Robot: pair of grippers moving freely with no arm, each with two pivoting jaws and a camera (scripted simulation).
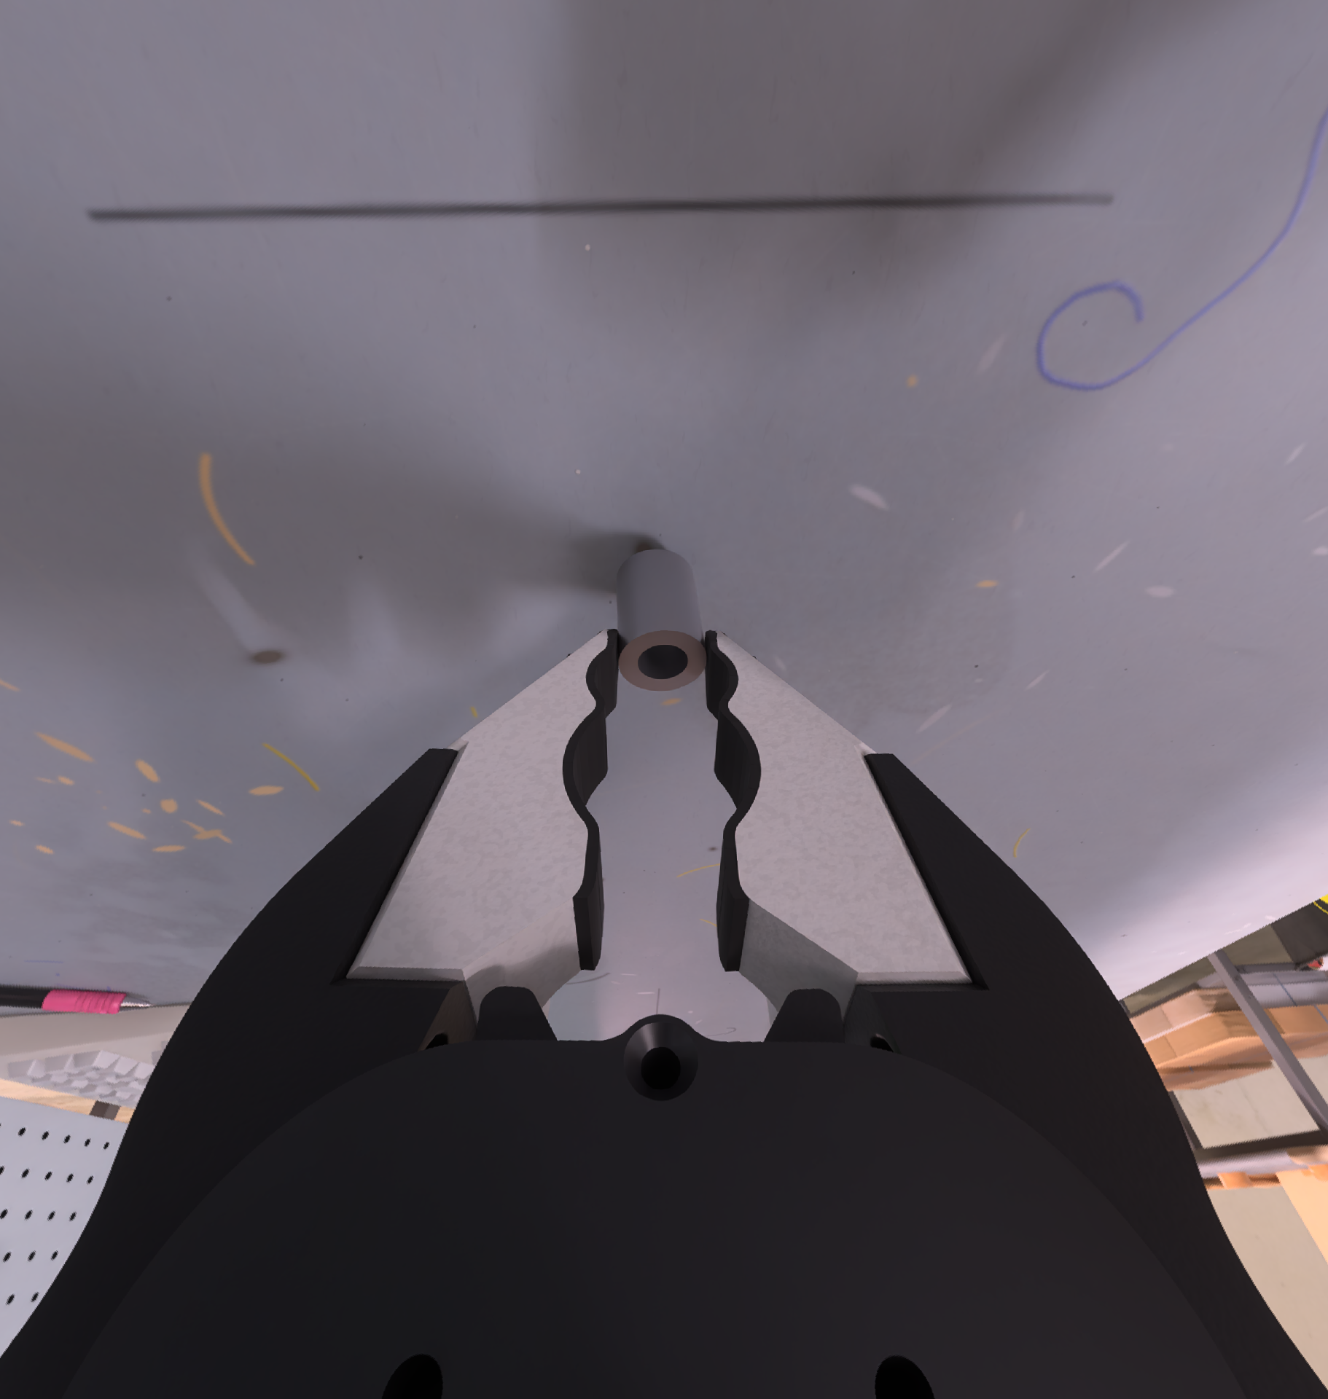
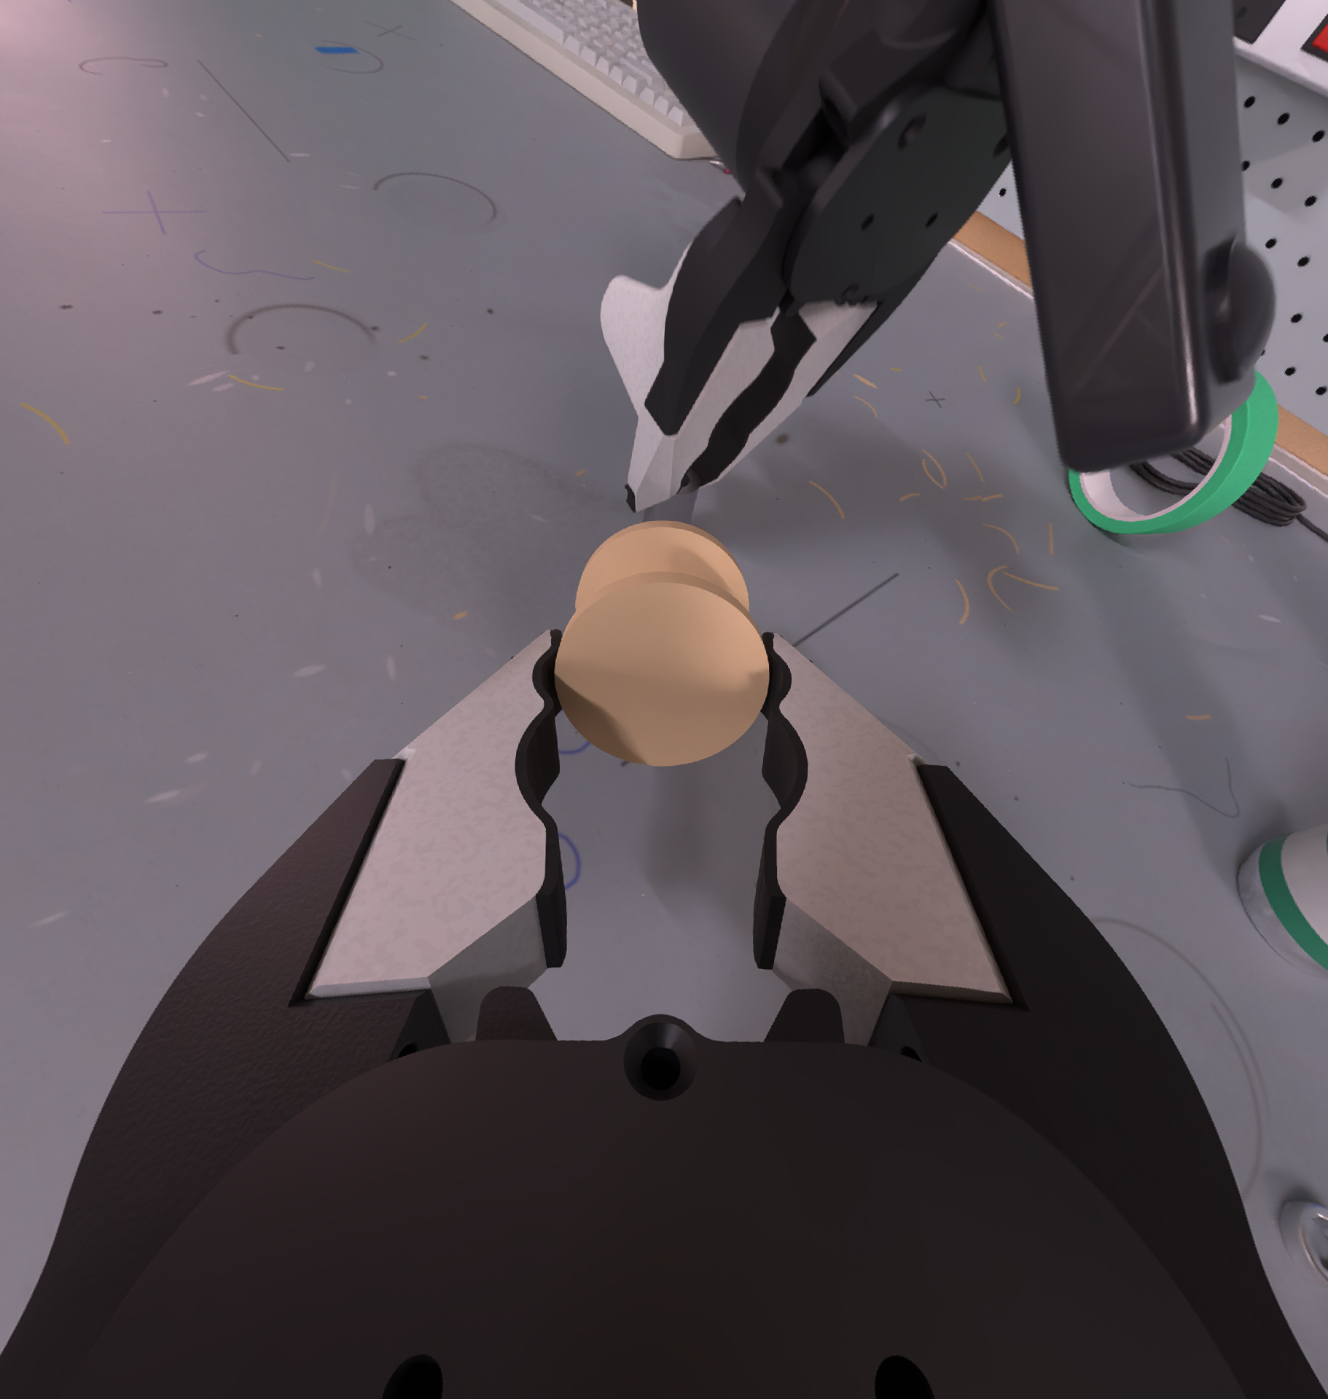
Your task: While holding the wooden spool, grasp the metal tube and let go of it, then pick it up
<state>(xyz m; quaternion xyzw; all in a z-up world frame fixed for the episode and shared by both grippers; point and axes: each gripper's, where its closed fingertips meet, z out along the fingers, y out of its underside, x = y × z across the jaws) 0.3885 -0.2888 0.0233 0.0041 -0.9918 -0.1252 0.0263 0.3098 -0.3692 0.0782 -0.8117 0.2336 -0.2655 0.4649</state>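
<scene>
- In the left wrist view, the left gripper [image 1: 662, 660] is pointed down at the scuffed grey worktop [image 1: 419, 363], and its jaws are closed in on a short grey metal tube [image 1: 659, 598] at their very tips.
- The metal tube is held upright between the black wavy pads [image 1: 599, 681] — its open ring-shaped end faces the camera, and its far end reaches the worktop surface.
- In the right wrist view, the right gripper [image 2: 661, 681] is seen with its jaws partly open, clamped on a pale wooden spool [image 2: 661, 681] with two round flanges.
- The wooden spool is gripped by its nearer flange at the tips of the jaws, and it is carried above the worktop [image 2: 191, 530]; the farther flange points away from the camera.
- The left gripper [image 2: 665, 492] is also seen beyond the wooden spool in the right wrist view, with its tips lowered to the worktop just behind the spool.
- A roll of green tape [image 2: 1176, 484] is seen lying near the perforated grey panel [image 2: 1312, 227] on the right — partly hidden behind the black body of the left gripper.
- A pale keyboard [image 2: 600, 68] is seen at the far edge of the worktop.
</scene>
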